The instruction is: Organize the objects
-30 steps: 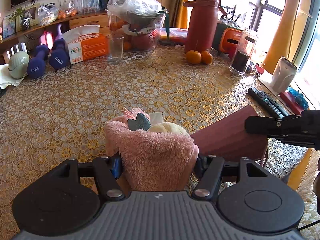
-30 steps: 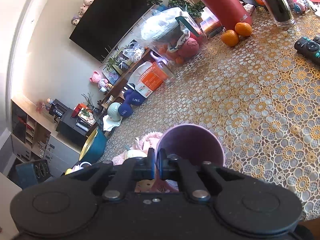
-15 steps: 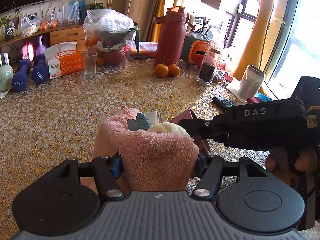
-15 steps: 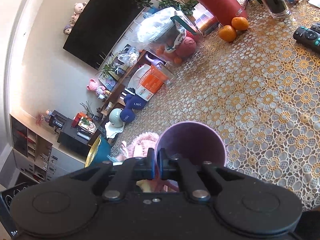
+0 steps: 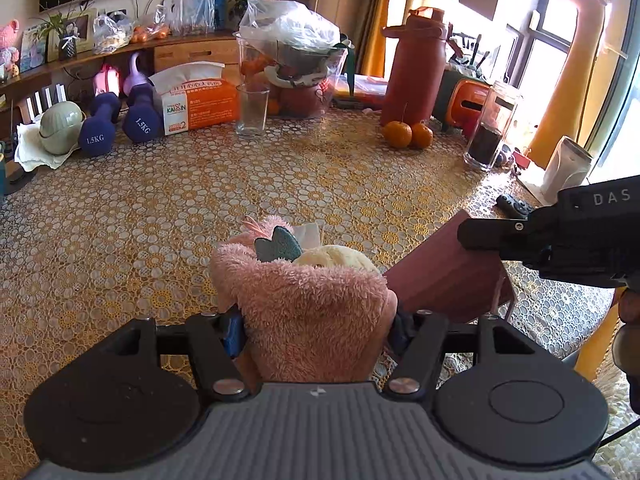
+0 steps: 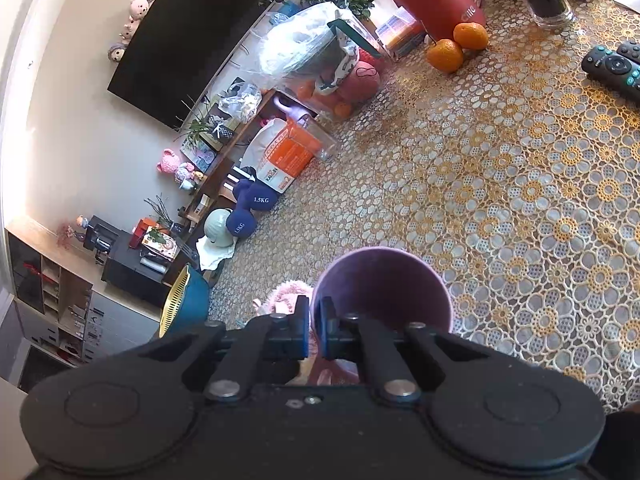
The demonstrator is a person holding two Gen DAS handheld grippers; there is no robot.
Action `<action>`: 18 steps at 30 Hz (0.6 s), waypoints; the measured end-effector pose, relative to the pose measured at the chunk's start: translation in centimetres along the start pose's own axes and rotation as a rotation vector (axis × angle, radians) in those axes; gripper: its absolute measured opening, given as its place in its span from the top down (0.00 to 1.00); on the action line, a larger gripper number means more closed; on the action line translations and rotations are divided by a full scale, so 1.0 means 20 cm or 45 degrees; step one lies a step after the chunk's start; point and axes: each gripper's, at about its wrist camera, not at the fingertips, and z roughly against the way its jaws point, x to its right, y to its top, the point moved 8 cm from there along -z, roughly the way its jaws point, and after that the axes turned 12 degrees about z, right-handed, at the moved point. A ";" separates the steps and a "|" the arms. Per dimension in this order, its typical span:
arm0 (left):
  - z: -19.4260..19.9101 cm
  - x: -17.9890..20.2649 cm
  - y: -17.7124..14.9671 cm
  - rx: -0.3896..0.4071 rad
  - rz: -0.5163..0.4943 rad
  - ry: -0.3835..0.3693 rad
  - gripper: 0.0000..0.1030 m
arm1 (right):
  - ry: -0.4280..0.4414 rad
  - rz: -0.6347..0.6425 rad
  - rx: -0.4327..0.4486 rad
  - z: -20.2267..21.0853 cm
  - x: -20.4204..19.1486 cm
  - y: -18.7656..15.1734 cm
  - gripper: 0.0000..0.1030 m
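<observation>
Open lace-covered tabletop spreads ahead, clutter lining only its far edge: dumbbells, tissue pack, oranges. Left hand-held gripper clamps the pink plush toy; right hand-held gripper pinches the purple cup's rim just beside it.

plush toy left of cup — touching

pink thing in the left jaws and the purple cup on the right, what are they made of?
Pink toy: plush fabric, fuzzy pile, matte; its sides dent in where the left gripper squeezes it, so probably soft stuffing.
Purple cup: looks like matte plastic, thin smooth wall with no gloss; coated paper cannot be ruled out. The right gripper pinches its rim.
</observation>
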 end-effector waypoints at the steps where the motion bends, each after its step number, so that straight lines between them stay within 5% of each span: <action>1: 0.03 0.00 0.01 0.018 0.001 -0.005 0.37 | -0.004 0.023 -0.009 -0.01 -0.02 0.01 0.94; 18: 0.12 -0.09 0.02 0.079 0.071 -0.025 0.37 | -0.146 0.370 -0.108 -0.03 -0.23 0.05 0.69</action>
